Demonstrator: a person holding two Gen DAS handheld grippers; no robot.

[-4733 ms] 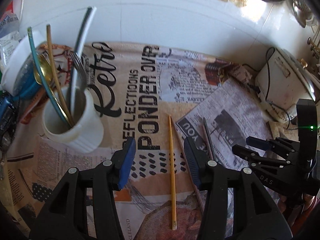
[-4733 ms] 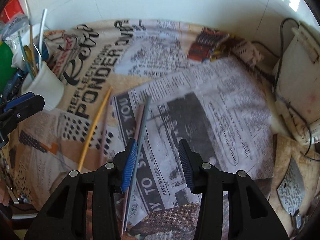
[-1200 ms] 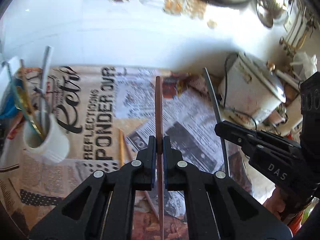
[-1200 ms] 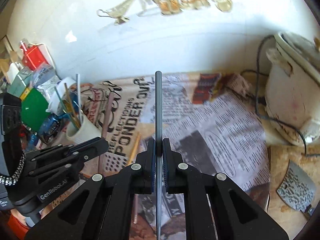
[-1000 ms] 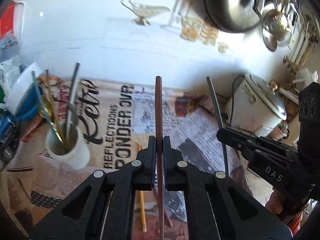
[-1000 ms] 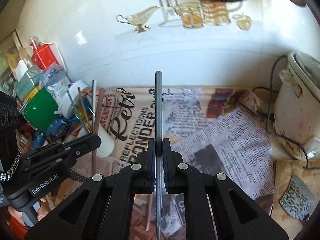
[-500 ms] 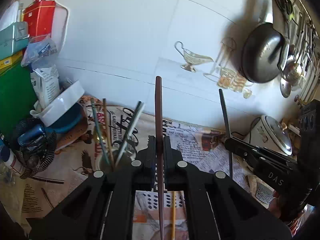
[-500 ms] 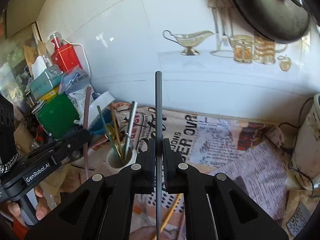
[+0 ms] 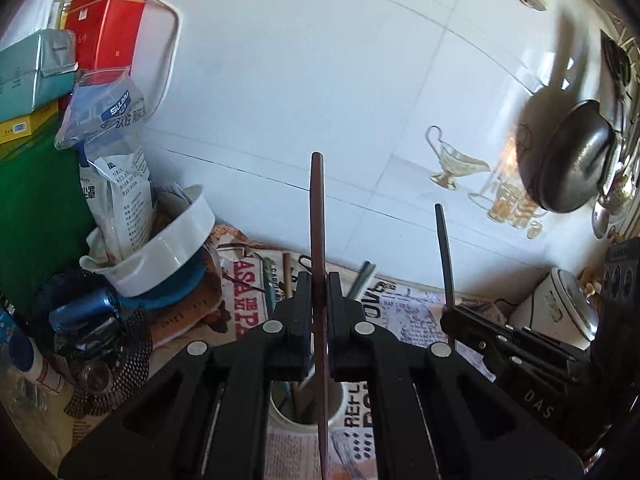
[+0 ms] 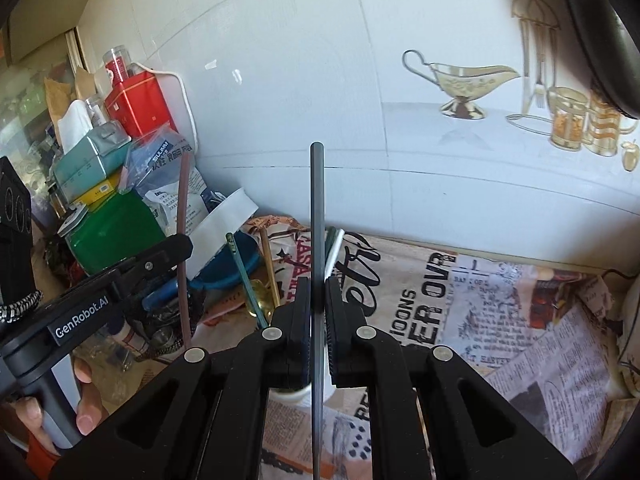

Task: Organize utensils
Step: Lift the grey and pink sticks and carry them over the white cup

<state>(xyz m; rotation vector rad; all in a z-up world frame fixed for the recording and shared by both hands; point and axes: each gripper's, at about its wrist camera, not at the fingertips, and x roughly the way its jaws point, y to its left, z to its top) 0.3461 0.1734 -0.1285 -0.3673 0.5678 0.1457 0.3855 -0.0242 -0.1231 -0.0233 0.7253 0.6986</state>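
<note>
My left gripper (image 9: pixel 319 304) is shut on a brown chopstick (image 9: pixel 317 216), held upright right above the white utensil cup (image 9: pixel 306 414). The cup holds several utensils and stands on the newspaper. My right gripper (image 10: pixel 318 308) is shut on a dark grey chopstick (image 10: pixel 317 208), also upright, with the cup (image 10: pixel 294 394) just below and behind its jaws. The right gripper and grey chopstick (image 9: pixel 445 256) show at the right of the left wrist view. The left gripper (image 10: pixel 176 246) with the brown chopstick (image 10: pixel 184 240) shows at the left of the right wrist view.
Newspaper sheets (image 10: pixel 480 312) cover the counter. Tilted white bowls on a blue one (image 9: pixel 168 256), a powder bag (image 9: pixel 116 184), red tin (image 9: pixel 104 28) and green box (image 10: pixel 112 236) crowd the left. A rice cooker (image 9: pixel 560 312) stands right. A tiled wall (image 9: pixel 320 80) rises behind.
Both grippers picked a chopstick off the newspaper, lifted and swung left toward the cup. In the last half second the left gripper moved closer over the cup's mouth.
</note>
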